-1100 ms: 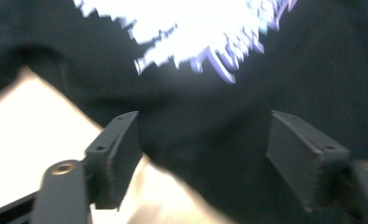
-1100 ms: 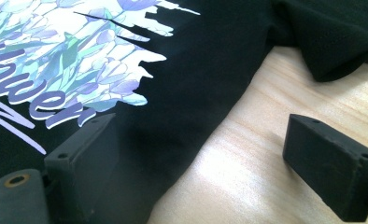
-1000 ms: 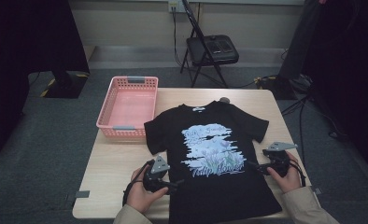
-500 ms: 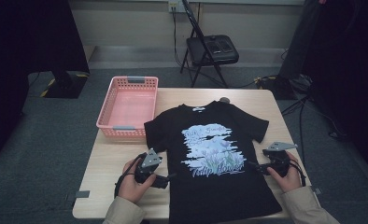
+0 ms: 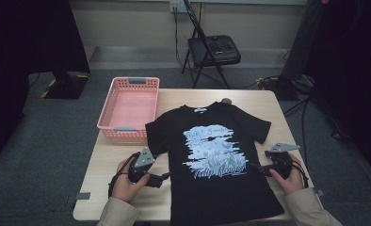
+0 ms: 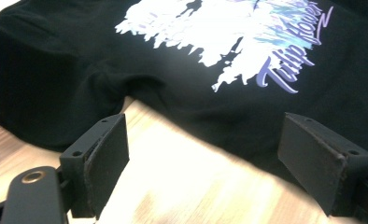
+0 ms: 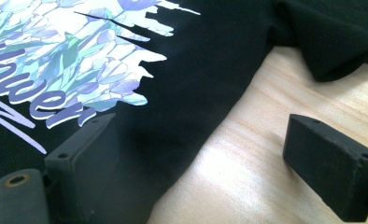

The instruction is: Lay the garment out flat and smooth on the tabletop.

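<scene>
T-shirt: a black T-shirt (image 5: pixel 216 160) lies flat and face up on the wooden table (image 5: pixel 103 174), collar toward the far edge, hem at the near edge; its printed graphic (image 5: pixel 214 150) shows pale flowers and purple lettering.
Left gripper: the left gripper (image 5: pixel 165 178) is held low over bare table just beside the shirt's left side seam, pointing at the cloth. In the left gripper view its jaws stand wide apart – bare wood between them, the shirt's edge just beyond the tips, nothing gripped.
Right gripper: the right gripper (image 5: pixel 255 165) sits at the shirt's right side seam. In the right gripper view its jaws are spread wide – one over the black fabric, the other over bare wood, the seam running between them; the pads press on nothing.
Basket: a pink basket (image 5: pixel 109 115) stands at the table's far left corner, close to the shirt's left sleeve.
Chair: a folding chair (image 5: pixel 214 49) stands on the floor beyond the table.
</scene>
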`<state>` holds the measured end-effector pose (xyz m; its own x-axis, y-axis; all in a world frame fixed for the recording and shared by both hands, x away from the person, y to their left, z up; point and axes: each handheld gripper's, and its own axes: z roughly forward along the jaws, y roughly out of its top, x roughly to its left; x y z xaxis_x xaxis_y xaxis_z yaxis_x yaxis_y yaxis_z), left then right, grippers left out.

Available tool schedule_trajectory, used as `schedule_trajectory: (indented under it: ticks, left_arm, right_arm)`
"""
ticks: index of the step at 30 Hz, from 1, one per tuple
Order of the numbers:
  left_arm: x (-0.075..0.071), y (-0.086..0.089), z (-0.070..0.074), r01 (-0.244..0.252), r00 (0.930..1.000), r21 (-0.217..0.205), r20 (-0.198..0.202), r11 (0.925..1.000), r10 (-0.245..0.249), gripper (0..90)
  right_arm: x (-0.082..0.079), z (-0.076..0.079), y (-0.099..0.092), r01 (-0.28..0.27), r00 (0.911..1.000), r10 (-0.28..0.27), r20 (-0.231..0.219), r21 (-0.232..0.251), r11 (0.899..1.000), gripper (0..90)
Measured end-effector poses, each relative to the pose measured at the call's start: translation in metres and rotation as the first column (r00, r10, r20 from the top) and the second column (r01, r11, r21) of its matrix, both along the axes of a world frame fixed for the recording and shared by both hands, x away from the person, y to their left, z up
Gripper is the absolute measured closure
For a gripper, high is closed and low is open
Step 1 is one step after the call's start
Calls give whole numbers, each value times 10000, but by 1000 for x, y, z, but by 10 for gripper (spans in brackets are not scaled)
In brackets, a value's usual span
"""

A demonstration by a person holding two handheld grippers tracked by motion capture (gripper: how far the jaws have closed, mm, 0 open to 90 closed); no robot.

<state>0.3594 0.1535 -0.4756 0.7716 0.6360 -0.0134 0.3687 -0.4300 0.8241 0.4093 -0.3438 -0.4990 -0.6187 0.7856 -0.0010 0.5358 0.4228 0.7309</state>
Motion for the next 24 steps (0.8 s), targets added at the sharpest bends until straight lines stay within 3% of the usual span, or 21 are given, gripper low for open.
schedule_trajectory:
  ticks: [24]
  left_arm:
    - [6, 33, -16, -616, 9977, 222, -279, 9979, 622, 160]
  right_arm:
    - [0, 0, 0, 1, 10000, -1, -2, -1, 10000, 100]
